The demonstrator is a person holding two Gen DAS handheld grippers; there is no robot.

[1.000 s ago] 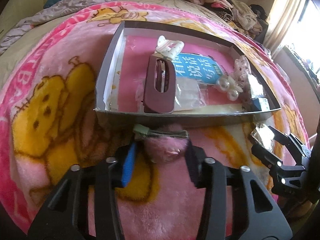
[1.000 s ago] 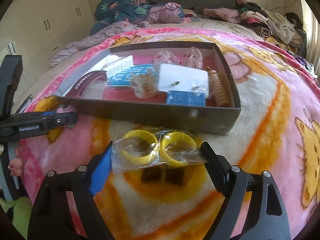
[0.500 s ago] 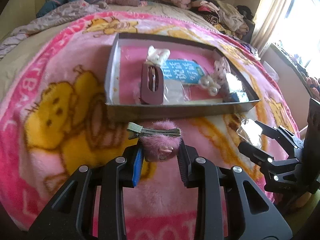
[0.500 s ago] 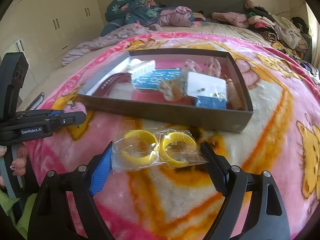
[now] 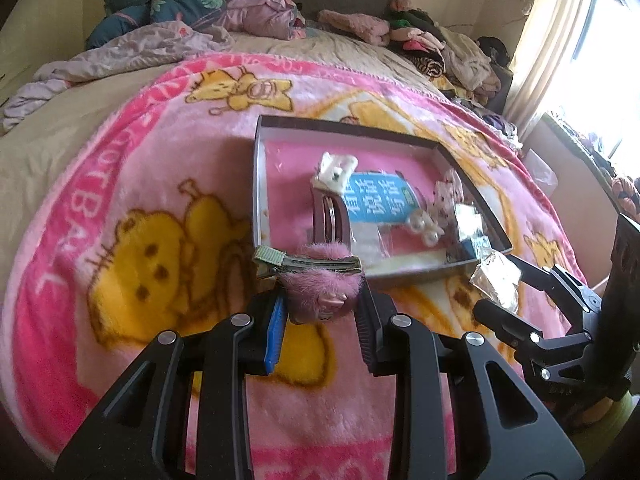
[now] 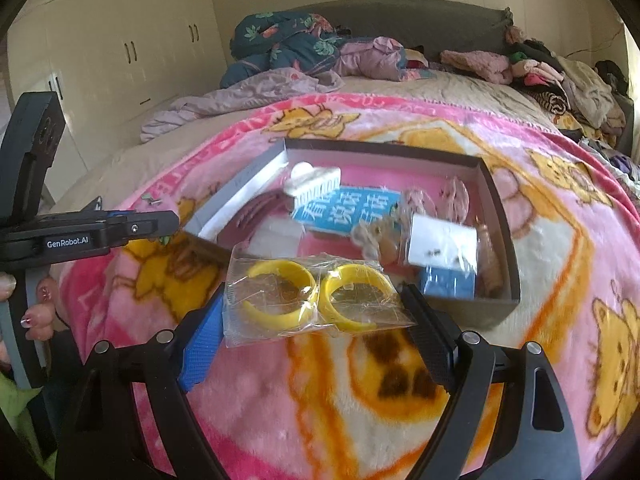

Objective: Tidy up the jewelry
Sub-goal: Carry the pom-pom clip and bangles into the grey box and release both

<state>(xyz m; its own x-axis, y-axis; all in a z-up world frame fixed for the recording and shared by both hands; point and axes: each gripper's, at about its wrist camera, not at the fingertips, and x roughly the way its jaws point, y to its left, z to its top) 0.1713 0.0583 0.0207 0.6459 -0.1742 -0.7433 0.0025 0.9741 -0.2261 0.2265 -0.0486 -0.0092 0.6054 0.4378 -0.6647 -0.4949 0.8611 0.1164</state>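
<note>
My left gripper [image 5: 320,312] clenches a pink fluffy clip [image 5: 320,284], lifted just short of the box [image 5: 416,276] on the blanket [image 5: 120,200]. My right gripper [image 6: 316,328] clamps a bag [image 6: 312,300] of yellow hoops before the box.
</note>
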